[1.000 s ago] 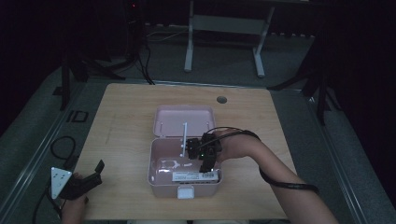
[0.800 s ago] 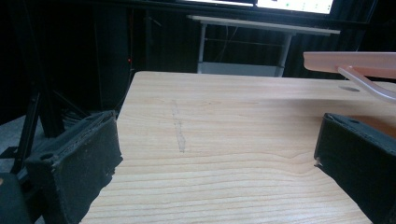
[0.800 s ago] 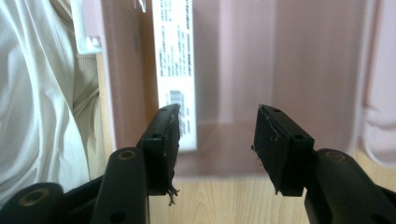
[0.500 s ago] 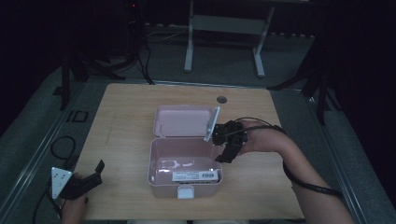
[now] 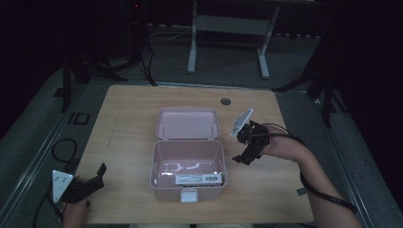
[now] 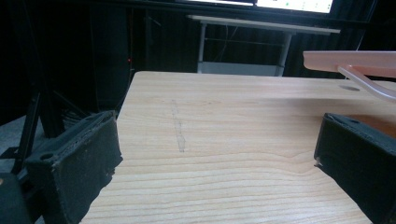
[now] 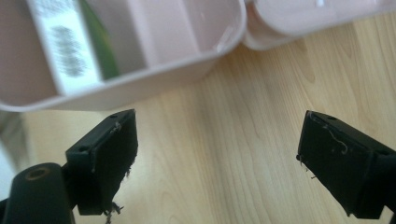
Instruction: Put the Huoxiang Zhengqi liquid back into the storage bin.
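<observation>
1. Your right gripper (image 5: 243,158) has its jaws spread wide with nothing between them; in the right gripper view both black pads (image 7: 106,154) frame bare wood.
2. Your left gripper (image 5: 97,175) is also spread wide and empty; in the left gripper view its fingers (image 6: 79,163) stand far apart over the tabletop.
3. You hold the right gripper just beside the right wall of the pink box (image 5: 188,186), above the table (image 5: 128,109), not touching the box.
4. You hold the left gripper at the near left corner of the table, well apart from the box, its grey plate (image 5: 60,184) hanging past the table edge.
5. Your box sits open near the middle of the table, toward your side, with its lid (image 5: 187,122) folded back flat behind it.
6. Inside the box, a white labelled item (image 5: 198,178) lies along the near wall; in the right gripper view something green (image 7: 100,46) shows beside it, too blurred to identify.
7. A white latch (image 5: 188,195) sits on the front of the box.
8. A small round grommet (image 5: 225,101) marks the far side of the table.
</observation>
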`<state>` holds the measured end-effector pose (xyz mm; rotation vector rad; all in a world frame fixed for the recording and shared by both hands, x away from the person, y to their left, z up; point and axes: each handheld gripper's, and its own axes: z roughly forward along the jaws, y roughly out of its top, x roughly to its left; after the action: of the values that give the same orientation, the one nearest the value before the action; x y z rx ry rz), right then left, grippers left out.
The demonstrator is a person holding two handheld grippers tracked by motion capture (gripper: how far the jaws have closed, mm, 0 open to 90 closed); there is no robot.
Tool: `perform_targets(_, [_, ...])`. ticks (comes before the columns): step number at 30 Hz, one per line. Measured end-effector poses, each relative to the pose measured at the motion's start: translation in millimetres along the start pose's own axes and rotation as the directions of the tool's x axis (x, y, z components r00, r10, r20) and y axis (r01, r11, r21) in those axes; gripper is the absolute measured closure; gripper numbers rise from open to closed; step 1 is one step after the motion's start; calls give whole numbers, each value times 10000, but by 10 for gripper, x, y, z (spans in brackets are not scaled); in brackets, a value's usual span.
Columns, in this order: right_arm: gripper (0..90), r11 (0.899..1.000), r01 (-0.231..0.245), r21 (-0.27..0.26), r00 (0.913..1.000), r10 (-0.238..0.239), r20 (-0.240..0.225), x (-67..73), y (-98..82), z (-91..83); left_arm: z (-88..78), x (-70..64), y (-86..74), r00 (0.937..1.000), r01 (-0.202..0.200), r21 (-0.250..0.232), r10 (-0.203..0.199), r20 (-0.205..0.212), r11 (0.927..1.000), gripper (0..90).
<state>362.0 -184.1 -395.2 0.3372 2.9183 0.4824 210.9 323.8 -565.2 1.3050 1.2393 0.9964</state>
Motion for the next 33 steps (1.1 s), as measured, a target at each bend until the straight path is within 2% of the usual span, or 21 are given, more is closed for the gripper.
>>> perform_targets(7, [119,9969,-744,-265,9953,759,608,-42,-316,463,-1,2,0,10000,8,-9,-8,25,10000,7])
perform_targets(8, [120,9956,-832,-441,9927,866,836,-37,-360,525,-1,1,0,10000,15,-12,-15,23,10000,6])
perform_targets(10, [120,9916,-1112,-662,9892,1169,886,-40,-447,648,-1,3,0,10000,19,-13,-19,28,10000,6])
perform_targets(11, [120,9902,-1122,-827,9869,1207,1069,-33,-491,701,-2,3,0,10000,22,-14,-22,28,10000,6])
perform_targets(14, [119,9775,-1513,-1467,9778,1698,1226,-18,-624,829,-2,3,0,10000,30,-19,-30,30,10000,7])
perform_targets(17, [119,9607,-1766,-2143,9638,2130,1605,2,-754,910,-1,4,0,10000,32,-19,-32,32,10000,7])
perform_targets(20, [119,9355,-2137,-2814,9449,2711,1836,4,-877,953,-1,3,0,10000,24,-16,-24,40,10000,7])
perform_targets(22, [119,9151,-2309,-3305,9337,3040,1894,9,-951,960,-1,4,-1,10000,35,-20,-35,37,10000,7])
perform_targets(24, [119,9048,-2374,-3536,9220,3245,2113,14,-1019,973,0,4,0,10000,37,-19,-37,36,10000,6])
perform_targets(28, [119,8764,-2675,-4006,8962,3790,2308,14,-1166,984,0,3,0,10000,37,-19,-37,33,10000,6])
perform_targets(30, [119,8532,-2919,-4323,8826,4144,2219,13,-1248,985,0,3,0,10000,42,-20,-42,32,10000,7])
perform_targets(31, [119,8449,-3008,-4423,8758,4283,2226,12,-1288,987,0,4,0,10000,43,-21,-43,34,10000,6])
perform_targets(32, [119,8449,-3008,-4423,8758,4283,2226,12,-1288,987,0,4,0,10000,43,-21,-43,34,10000,6])
perform_targets(33, [119,8382,-3048,-4523,8703,4380,2252,13,-1327,990,0,4,0,10000,47,-20,-47,32,10000,6])
